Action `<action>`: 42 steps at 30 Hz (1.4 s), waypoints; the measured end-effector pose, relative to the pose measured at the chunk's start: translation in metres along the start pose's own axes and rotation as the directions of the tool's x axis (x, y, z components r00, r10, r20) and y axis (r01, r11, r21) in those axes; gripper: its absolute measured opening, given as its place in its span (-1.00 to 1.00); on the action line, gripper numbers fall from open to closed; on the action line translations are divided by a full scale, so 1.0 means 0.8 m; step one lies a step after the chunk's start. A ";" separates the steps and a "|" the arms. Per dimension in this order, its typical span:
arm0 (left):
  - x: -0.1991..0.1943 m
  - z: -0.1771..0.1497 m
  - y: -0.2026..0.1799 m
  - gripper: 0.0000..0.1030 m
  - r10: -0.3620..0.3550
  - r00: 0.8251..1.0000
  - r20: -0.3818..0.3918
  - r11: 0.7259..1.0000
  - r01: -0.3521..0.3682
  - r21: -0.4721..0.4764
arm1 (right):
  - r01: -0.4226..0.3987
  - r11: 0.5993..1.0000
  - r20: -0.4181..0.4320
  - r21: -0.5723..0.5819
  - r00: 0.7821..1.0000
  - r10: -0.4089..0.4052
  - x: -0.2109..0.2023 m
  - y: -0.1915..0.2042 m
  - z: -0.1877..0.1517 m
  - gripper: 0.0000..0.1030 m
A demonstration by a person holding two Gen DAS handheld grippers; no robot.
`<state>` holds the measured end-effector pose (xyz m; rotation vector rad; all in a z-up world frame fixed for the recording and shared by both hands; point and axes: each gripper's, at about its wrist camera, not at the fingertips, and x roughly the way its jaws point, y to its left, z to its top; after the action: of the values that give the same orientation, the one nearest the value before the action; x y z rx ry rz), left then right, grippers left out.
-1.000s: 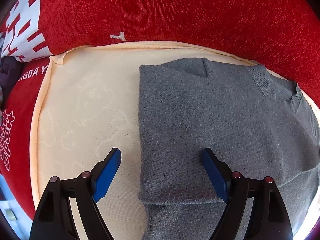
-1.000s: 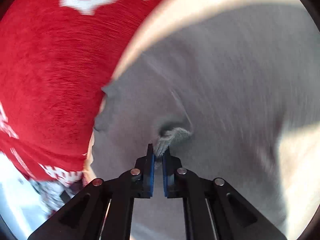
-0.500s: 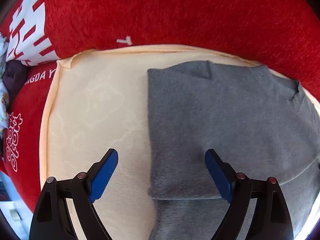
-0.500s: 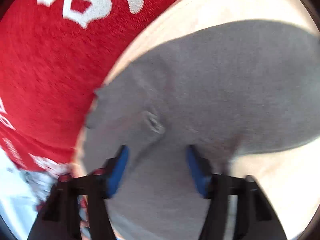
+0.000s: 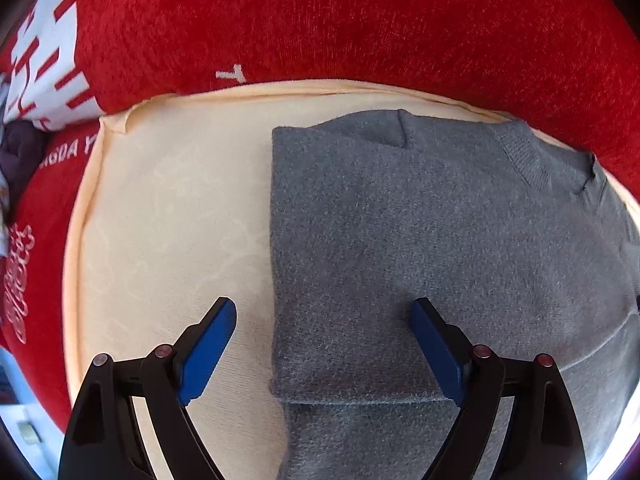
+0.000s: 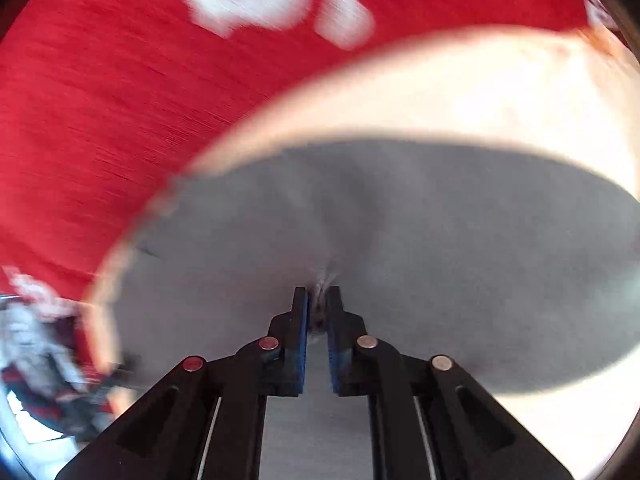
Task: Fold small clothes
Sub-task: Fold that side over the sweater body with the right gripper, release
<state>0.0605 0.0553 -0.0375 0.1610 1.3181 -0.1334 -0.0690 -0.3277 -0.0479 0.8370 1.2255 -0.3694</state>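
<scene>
The right gripper (image 6: 317, 300), jaws just closing, pinches a small pucker of the grey sweater (image 5: 440, 240); the left gripper (image 5: 324, 332) hangs released, straddling its left folded edge. The sweater lies on the cream cushion (image 5: 168, 220), toward its far right corner. A shallow pinch may slip on lifting, spoiling the fold.

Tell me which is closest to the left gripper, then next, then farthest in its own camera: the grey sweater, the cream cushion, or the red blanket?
1. Grey sweater: under the left gripper, its folded edge between the jaws.
2. Cream cushion: beneath, leftward.
3. Red blanket: beyond the cushion's far edge.
</scene>
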 end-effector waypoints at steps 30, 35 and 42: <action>0.071 0.129 0.097 0.02 -0.382 0.923 -0.047 0.917 0.372 -0.144 | -0.538 0.838 -0.278 0.091 0.794 0.540 0.102 0.218 -0.222 -0.16; 0.061 0.128 0.102 -0.71 -0.396 0.917 -0.049 0.915 0.391 -0.097 | -0.496 0.843 -0.254 0.207 0.805 0.536 0.130 0.223 -0.232 -0.89; 0.066 0.122 0.126 -0.71 -0.359 0.933 -0.034 0.929 0.353 -0.110 | -0.477 0.872 -0.289 0.112 0.824 0.488 0.133 0.255 -0.248 -0.89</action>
<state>0.1854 0.1348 -0.0611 -0.1664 1.3954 -0.3719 -0.0326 -0.0295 -0.0921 1.2333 1.2406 0.1642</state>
